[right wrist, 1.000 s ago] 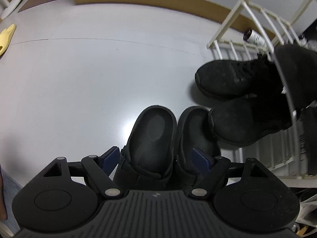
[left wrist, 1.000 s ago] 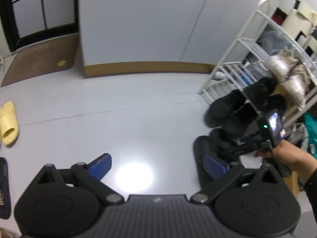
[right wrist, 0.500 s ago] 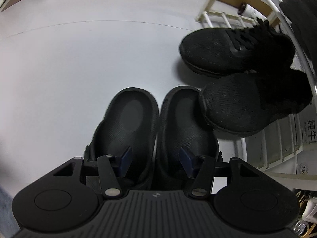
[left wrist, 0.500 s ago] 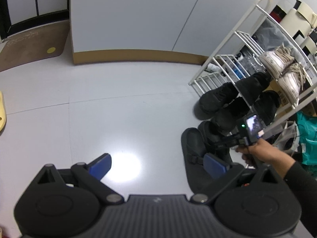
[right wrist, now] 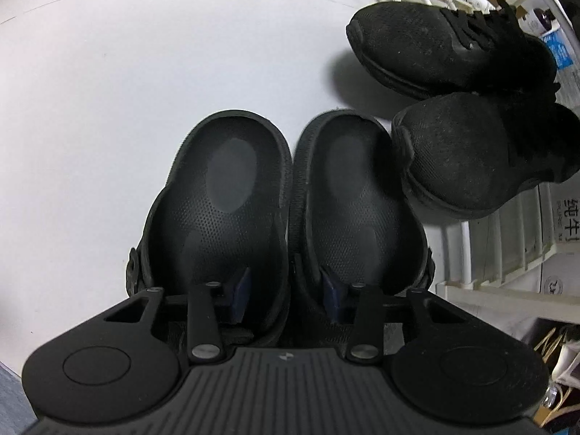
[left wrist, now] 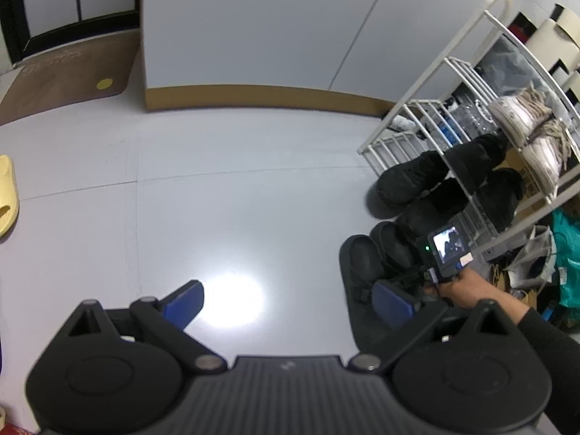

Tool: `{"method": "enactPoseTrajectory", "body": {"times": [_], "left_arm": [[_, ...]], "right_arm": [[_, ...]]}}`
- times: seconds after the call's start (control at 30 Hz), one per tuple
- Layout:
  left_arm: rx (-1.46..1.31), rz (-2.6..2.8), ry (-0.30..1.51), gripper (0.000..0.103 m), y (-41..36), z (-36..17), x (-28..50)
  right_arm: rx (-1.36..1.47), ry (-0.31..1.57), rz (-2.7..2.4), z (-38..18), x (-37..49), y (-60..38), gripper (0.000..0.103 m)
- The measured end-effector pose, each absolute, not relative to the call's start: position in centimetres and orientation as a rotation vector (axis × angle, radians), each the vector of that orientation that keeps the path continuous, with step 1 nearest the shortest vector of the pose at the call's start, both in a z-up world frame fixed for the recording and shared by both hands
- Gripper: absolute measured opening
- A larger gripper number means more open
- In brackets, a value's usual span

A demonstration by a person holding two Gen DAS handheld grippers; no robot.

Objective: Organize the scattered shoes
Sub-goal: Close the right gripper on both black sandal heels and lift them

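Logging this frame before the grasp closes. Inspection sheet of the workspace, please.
Surface: pale grey floor, glare spot, bare in the middle.
Job's things: black clog pair side by side; black sneakers by the white shoe rack; white sneakers on it; yellow slipper far off.
Clutter: bags beside the rack.
Grippers: left gripper open, over the floor; right gripper closing, one finger inside each clog, adjoining walls between them.
Cables: nothing seen.
Surroundings: brown doormat, white wall.

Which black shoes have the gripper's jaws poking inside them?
The two black clogs sitting side by side. The right gripper has one closing jaw inside each clog. The laced black sneakers beside them stay untouched.
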State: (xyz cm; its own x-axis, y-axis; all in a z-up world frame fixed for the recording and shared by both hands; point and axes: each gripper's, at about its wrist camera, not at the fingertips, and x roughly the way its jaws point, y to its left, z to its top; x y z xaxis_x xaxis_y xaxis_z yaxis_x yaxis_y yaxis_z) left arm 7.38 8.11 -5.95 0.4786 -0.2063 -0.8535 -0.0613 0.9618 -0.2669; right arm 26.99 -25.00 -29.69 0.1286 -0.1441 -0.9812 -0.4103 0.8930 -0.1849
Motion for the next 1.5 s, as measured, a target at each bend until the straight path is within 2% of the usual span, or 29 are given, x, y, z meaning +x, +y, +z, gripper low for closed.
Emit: {"method": "enactPoseTrajectory", "body": {"times": [0.27, 0.37, 0.6, 0.67, 0.7, 0.83, 1.03, 1.23, 1.33, 1.5], "left_arm": [[-0.269, -0.113, 1.07, 0.1, 7.6, -5.7, 7.2], [-0.268, -0.114, 1.073, 0.1, 7.7, -5.8, 7.2], [-0.273, -0.101, 1.073, 0.1, 8.0, -6.0, 7.6], [-0.272, -0.099, 1.073, 0.1, 7.9, -6.1, 7.6], [-0.269, -0.1, 1.073, 0.1, 7.8, -6.1, 7.6], [-0.256, -0.107, 1.069, 0.1, 7.6, -6.1, 7.6], [-0.257, -0.105, 1.059, 0.1, 7.6, -5.8, 7.5], [-0.273, -0.075, 1.05, 0.1, 8.1, -5.8, 7.6], [-0.278, -0.083, 1.041, 0.1, 8.0, -5.5, 7.5], [-0.263, -0.107, 1.038, 0.1, 7.7, -5.3, 7.3]], "right_arm": [[-0.623, 1.486, 0.23, -30.7, 25.9, -21.7, 0.045], [-0.646, 1.473, 0.249, -31.1, 25.9, -21.8, 0.049], [-0.645, 1.495, 0.313, -31.1, 26.9, -23.4, 0.047], [-0.636, 1.498, 0.33, -31.1, 27.2, -23.6, 0.042], [-0.633, 1.498, 0.334, -31.1, 27.3, -23.7, 0.031], [-0.534, 1.518, 0.341, -30.5, 28.1, -24.7, 0.027], [-0.354, 1.566, 0.294, -29.6, 29.2, -25.6, 0.027], [-0.321, 1.608, 0.248, -29.8, 30.6, -25.0, 0.029], [-0.334, 1.647, 0.257, -29.7, 31.6, -24.2, 0.039], [-0.316, 1.72, 0.29, -29.2, 33.0, -24.7, 0.04]]}}
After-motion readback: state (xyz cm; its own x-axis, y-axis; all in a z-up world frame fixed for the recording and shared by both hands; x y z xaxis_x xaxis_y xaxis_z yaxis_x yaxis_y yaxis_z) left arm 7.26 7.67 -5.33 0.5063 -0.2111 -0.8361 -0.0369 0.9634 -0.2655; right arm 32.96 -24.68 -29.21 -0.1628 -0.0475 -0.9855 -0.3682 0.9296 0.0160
